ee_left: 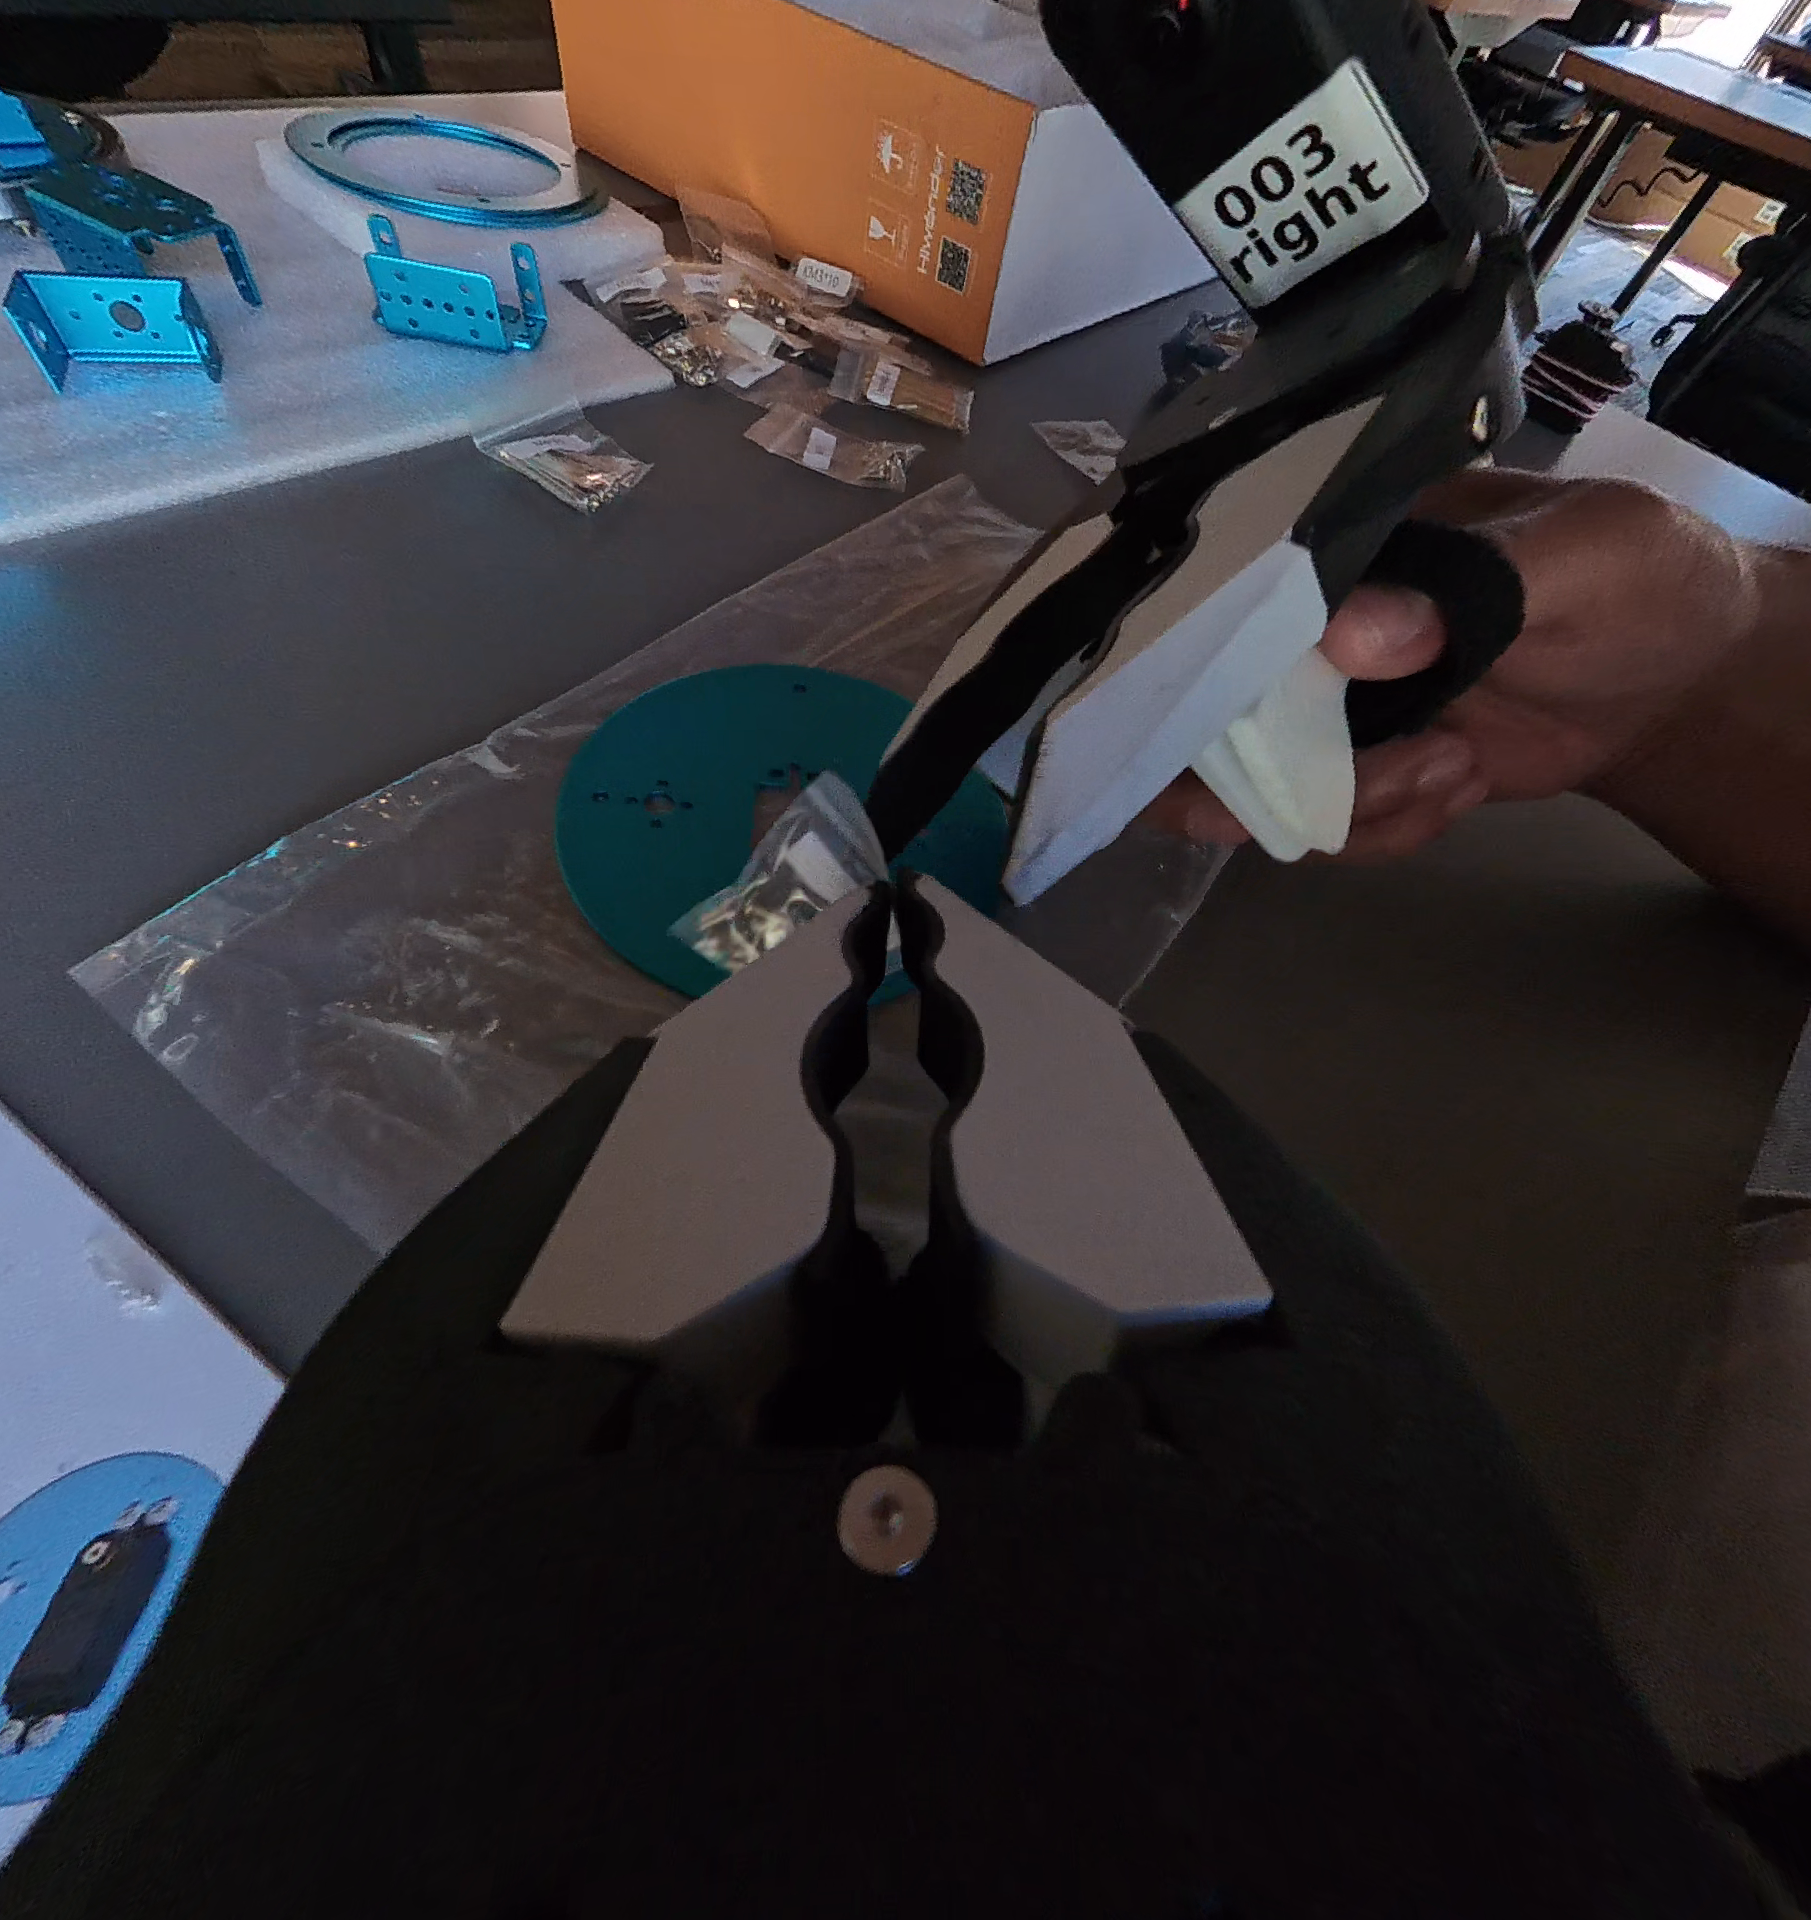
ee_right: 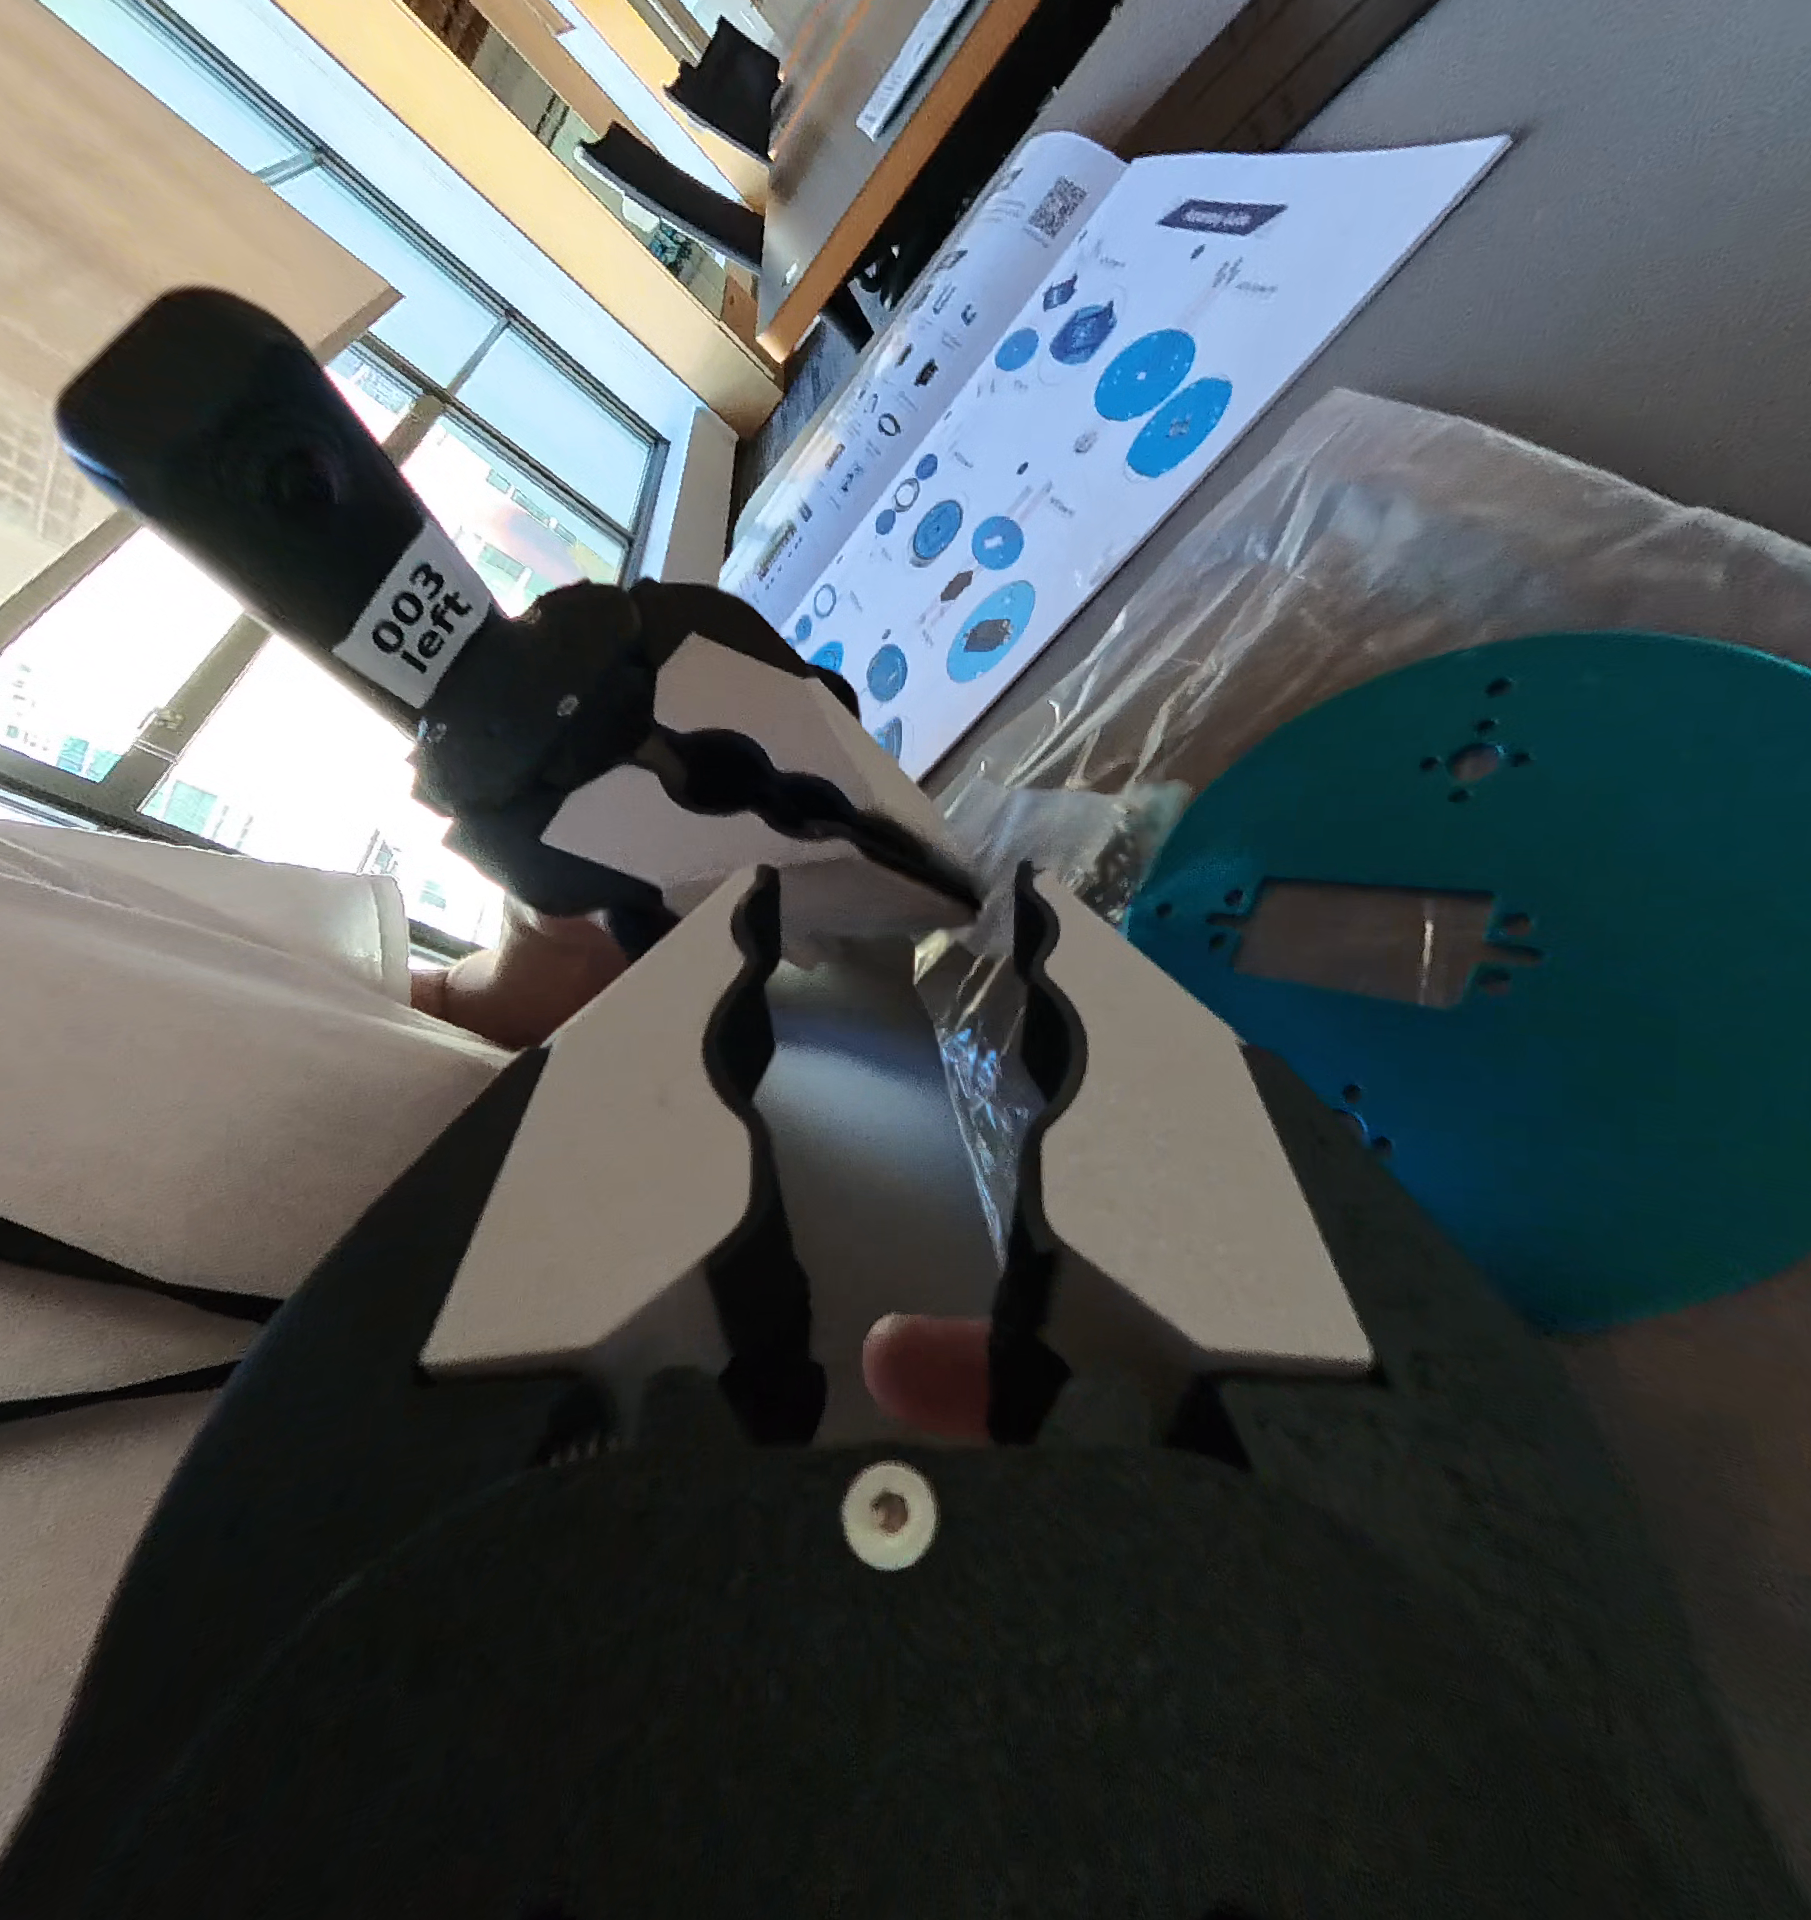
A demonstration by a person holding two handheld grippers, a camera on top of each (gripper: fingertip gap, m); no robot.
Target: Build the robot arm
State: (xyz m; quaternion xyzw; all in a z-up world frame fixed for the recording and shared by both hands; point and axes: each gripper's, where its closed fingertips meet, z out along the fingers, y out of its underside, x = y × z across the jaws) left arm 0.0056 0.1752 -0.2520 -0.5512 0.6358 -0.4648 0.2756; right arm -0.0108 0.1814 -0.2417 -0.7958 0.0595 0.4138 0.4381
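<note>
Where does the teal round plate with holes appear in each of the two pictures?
Left wrist view: the teal round plate lies at the middle, on clear plastic sheet, just beyond the left gripper.
Right wrist view: the plate is at the right edge, beside the right gripper.
Shared landmark: the small screw bag at the plate's rim.

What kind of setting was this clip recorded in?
Probably a workshop or office room set up for kit assembly: blue metal brackets and small bags of screws lie on the table, an illustrated instruction sheet is spread out, and large windows show behind.
</note>
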